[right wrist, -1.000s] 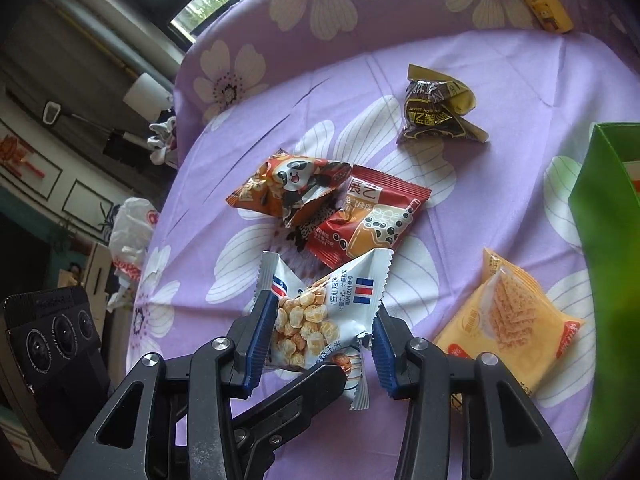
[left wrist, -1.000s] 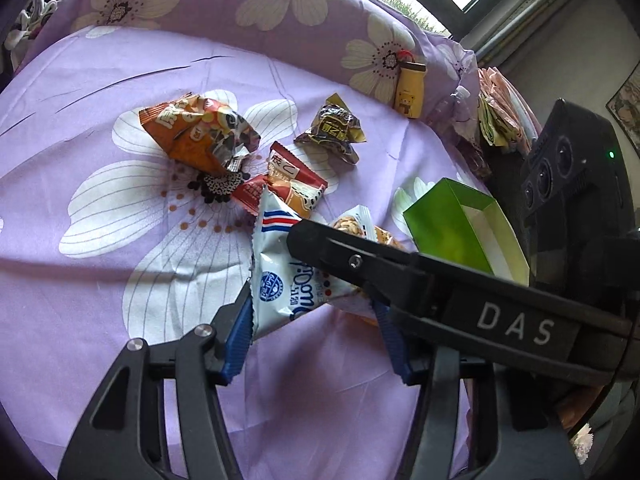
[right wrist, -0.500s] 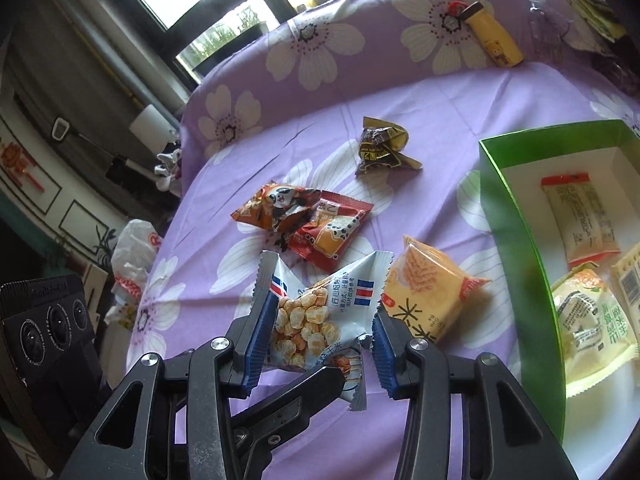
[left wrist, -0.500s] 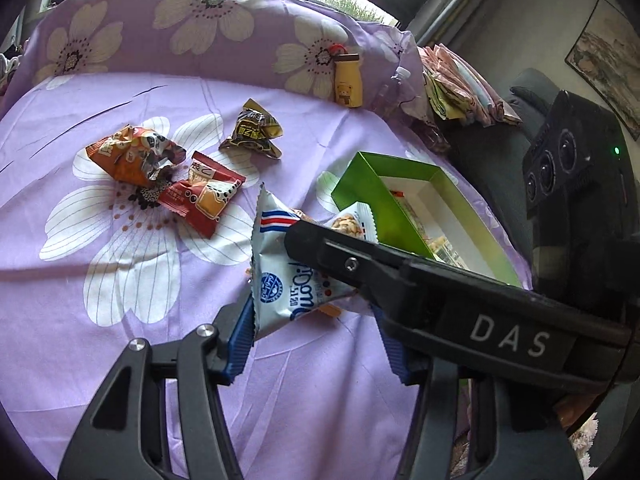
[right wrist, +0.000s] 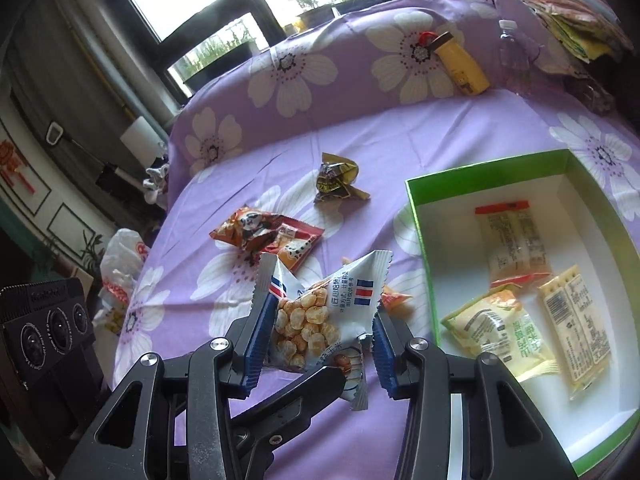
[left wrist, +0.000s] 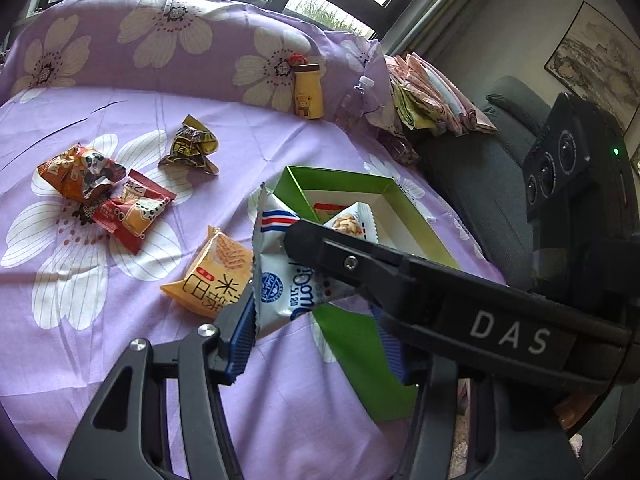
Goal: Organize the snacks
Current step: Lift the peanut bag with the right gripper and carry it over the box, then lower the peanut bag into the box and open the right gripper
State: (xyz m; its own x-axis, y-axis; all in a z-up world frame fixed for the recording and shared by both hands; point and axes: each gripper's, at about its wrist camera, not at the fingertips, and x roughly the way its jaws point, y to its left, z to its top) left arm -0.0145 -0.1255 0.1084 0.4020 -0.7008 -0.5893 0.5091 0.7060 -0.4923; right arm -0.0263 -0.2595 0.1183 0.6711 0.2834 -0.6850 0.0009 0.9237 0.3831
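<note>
**Q.** What sits nearest the lens, and why is it held so?

**A.** Your right claw (right wrist: 320, 340) is closed partway. Its blue pads (right wrist: 256, 340) pinch the white corn-puff packet (right wrist: 320, 312) across its width, so the film bows upward between them. The packet is off the purple flowered cloth (right wrist: 440, 140), just short of the green box (right wrist: 420, 248). Carrying it high appears intended to clear the box wall.

**Q.** And the other claw?

**A.** Your left claw (left wrist: 314, 340) stands about as wide around the same packet. Its left pad touches the packet's lower corner. The right claw's finger crosses in front and hides the other pad, so you cannot tell whether the left claw grips or merely brackets the packet.

**Q.** What lies just beyond?

**A.** An orange packet (left wrist: 212, 276) lies flat on the cloth beside the box. Three packets (right wrist: 512, 240) already lie in the box, side by side, with bare floor left for more.

**Q.** And farther out?

**A.** A red packet (left wrist: 132, 212) lies partly under a panda-print one (left wrist: 80, 172). A dark crumpled wrapper (left wrist: 192, 148) lies apart from them. All three are unsorted. A yellow bottle (left wrist: 309, 90) stands at the far fold of the cloth.
</note>
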